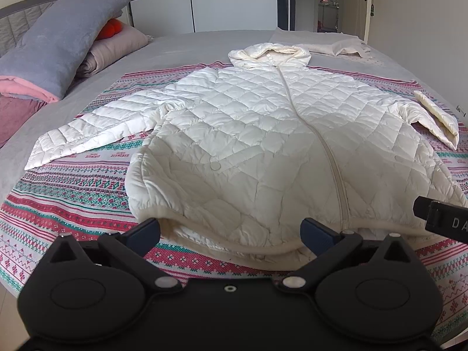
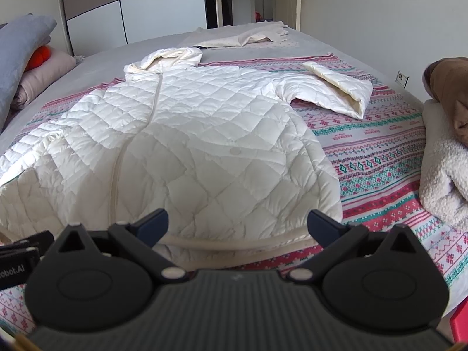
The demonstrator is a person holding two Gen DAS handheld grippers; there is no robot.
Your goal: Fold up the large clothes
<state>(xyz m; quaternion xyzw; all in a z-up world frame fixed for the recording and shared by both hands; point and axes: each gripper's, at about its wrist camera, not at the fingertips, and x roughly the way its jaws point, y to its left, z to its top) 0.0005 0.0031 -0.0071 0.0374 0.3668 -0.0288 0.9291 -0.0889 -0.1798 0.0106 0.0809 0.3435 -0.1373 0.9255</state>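
Note:
A white quilted hooded coat (image 1: 263,134) (image 2: 187,140) lies front up and zipped on a patterned blanket (image 1: 67,187) (image 2: 380,158), hood toward the far side. Its left sleeve (image 1: 87,134) stretches out flat. The right sleeve (image 2: 336,87) is bent back on itself at the cuff. My left gripper (image 1: 231,231) is open just above the coat's hem, left of the zip. My right gripper (image 2: 238,222) is open over the hem's right half. Neither holds anything. The right gripper's black body (image 1: 441,216) shows at the left wrist view's right edge.
Folded grey and pink bedding (image 1: 58,46) with an orange item (image 1: 111,27) is piled at the left. A cream cloth (image 2: 248,36) lies at the bed's far end. A fleecy white item with a brown one (image 2: 444,134) sits at the right. Wardrobe and doorway stand behind.

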